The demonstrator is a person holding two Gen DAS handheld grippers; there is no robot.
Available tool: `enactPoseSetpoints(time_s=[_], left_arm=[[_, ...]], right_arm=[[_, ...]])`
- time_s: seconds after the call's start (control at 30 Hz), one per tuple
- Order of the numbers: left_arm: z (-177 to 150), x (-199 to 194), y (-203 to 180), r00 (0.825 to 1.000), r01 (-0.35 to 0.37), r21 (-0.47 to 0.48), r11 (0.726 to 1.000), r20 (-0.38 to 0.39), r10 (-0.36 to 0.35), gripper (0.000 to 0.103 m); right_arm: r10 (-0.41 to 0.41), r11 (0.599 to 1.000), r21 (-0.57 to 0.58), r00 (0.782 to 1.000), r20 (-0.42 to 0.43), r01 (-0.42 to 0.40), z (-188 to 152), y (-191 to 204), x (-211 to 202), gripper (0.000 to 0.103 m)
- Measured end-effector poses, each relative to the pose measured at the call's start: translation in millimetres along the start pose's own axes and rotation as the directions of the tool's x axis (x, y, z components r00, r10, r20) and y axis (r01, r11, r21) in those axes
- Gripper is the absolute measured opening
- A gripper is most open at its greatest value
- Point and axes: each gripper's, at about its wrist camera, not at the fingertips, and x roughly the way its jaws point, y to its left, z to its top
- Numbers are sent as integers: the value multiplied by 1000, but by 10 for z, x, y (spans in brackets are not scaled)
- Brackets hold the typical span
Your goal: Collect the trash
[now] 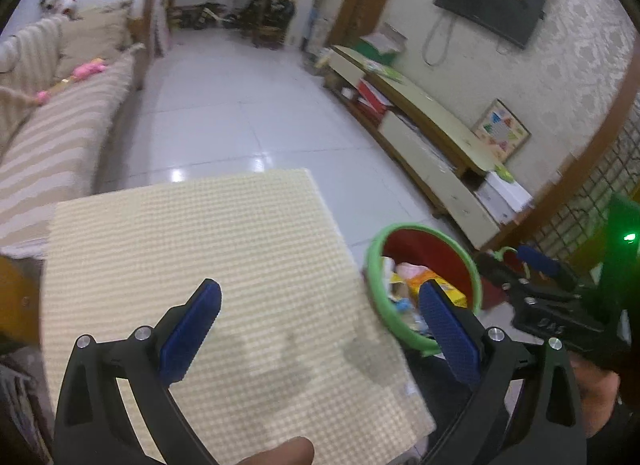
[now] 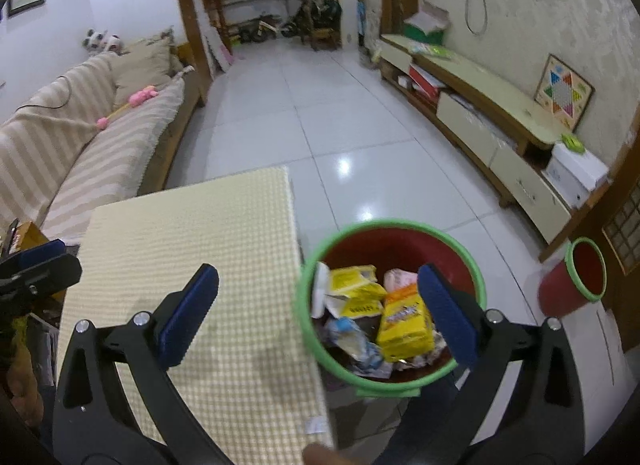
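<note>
The right gripper (image 2: 318, 311) hangs with its blue-padded jaws spread wide, holding nothing, over the edge where the checked cream table (image 2: 192, 249) meets a red bin with a green rim (image 2: 390, 303). Inside the bin lie a yellow packet (image 2: 406, 325), a torn yellow wrapper (image 2: 354, 289) and crumpled plastic. A second red bin (image 2: 572, 283) stands farther right on the tiled floor.

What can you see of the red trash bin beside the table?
The red trash bin is round, looks plastic, with a bright green rim and dark red inside wall. It stands upright on the tiled floor, close against the right edge of the checked table. It holds trash: yellow packets, a pink wrapper, crumpled white and bluish scraps. The right gripper hangs open above it, holding nothing; whether it touches the rim is unclear.
</note>
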Motion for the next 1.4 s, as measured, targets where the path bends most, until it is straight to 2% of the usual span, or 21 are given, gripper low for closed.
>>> enactPoseSetpoints(time_s=[0.17,0.43,0.57,0.67,0.8,0.93,1.13,1.27,1.4], left_arm=[[-86,-353,173,996,-68,-1,998,65,68,95],[-195,-873,398,973,-186,-32,982,131,189,95],[-258,-1145,499,949,-254,-67,965,177,262,95],[-329,-1296,524,913,-338,-82,938,213,348,95],[-457,-1449,633,898,-379,-97,920,201,391,95],[-630,-1587,798,901,-377,-146,915,173,399,95],[-969,-1572,880,916,-355,-179,918,130,380,95],[-1188,-1505,867,917,-360,-176,916,115,383,95],[-1340,-1473,814,915,-360,-175,916,127,384,95]], right_arm=[[27,999,-36,998,48,-25,59,334,-193,98],[93,993,-82,992,84,-86,95,811,-434,98],[123,988,-109,986,109,-111,60,1010,-560,98],[125,988,-112,982,141,-109,25,1115,-671,98],[113,990,-105,976,188,-95,-89,1238,-768,98],[64,988,-150,983,170,-39,-252,1382,-812,98],[98,983,-166,987,129,-76,-563,1521,-851,98],[103,982,-169,988,119,-83,-825,1577,-840,98],[118,980,-167,991,71,-105,-1068,1613,-771,98]])
